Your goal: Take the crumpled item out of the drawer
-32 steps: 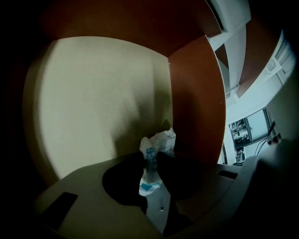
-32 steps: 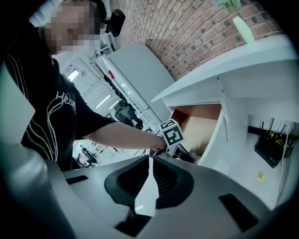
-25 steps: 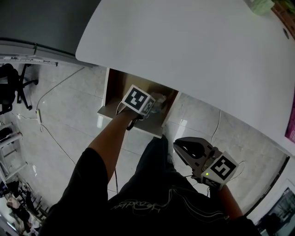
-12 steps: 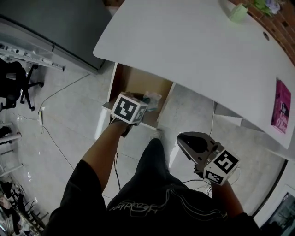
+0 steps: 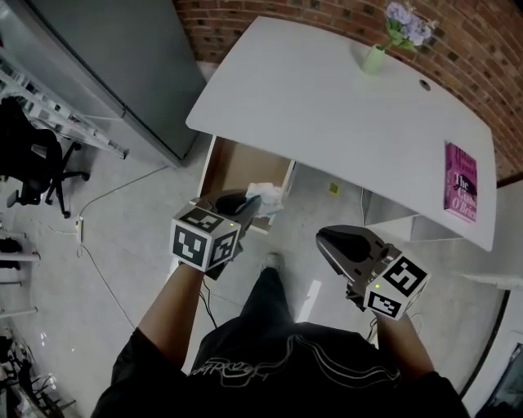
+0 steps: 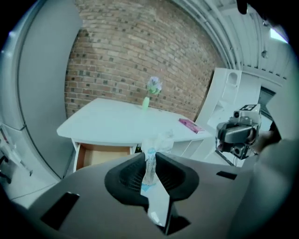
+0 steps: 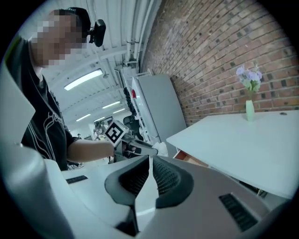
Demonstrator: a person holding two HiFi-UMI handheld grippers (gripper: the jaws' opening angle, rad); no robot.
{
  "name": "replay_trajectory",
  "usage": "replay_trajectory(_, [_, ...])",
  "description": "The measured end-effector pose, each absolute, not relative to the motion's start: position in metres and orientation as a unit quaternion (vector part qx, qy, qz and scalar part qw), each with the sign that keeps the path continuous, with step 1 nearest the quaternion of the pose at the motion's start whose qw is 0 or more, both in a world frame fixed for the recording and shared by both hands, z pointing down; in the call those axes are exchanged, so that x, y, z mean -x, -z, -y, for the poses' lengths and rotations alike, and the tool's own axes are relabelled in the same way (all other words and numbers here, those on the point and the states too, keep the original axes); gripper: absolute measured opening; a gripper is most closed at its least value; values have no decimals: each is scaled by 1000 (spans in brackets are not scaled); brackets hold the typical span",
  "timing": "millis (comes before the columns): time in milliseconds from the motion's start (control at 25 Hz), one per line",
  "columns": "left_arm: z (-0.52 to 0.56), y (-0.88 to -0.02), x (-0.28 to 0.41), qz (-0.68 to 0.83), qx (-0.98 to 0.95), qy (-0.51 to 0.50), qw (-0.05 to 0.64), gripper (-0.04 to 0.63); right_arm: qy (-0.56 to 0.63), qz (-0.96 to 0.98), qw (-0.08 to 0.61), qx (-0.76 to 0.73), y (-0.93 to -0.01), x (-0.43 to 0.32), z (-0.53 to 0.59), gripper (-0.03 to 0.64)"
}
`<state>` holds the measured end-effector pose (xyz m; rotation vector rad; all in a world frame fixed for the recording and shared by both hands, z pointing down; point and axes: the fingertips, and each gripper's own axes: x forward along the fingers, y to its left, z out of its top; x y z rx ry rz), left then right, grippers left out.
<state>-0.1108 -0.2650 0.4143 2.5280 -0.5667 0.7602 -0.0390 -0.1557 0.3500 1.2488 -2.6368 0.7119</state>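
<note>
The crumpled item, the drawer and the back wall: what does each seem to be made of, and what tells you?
Crumpled item: probably thin plastic film, glossy; it looks see-through and sharply creased.
Drawer: wood or wood-look board, matt brown inside.
Wall: red-brown brick, rough; pale mortar lines show.

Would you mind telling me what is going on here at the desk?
A person works with a gripper in each hand. The left claw is shut on a crumpled white item, held in the air above the open drawer under the white table. The right claw is shut and empty, off to the side.
</note>
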Motion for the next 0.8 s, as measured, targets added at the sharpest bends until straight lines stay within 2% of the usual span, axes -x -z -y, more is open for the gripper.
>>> replay_trajectory(280, [168,-294,128,213,-935,-194,208,80,-172,893,59,-413,-268,48,100,54])
replay_trajectory(400, [127,-258,129,212,-939,-173,208,80,-130,894,78,-423,-235,49,77,54])
replay_trajectory(640, [47,-217,126,209,-949,-143,187,80,-67,913,52,-399,-183,57,6,54])
replay_trajectory(800, [10,-201,132,197,-952,-109,207,80,-60,911,54,-405,-176,58,-23,54])
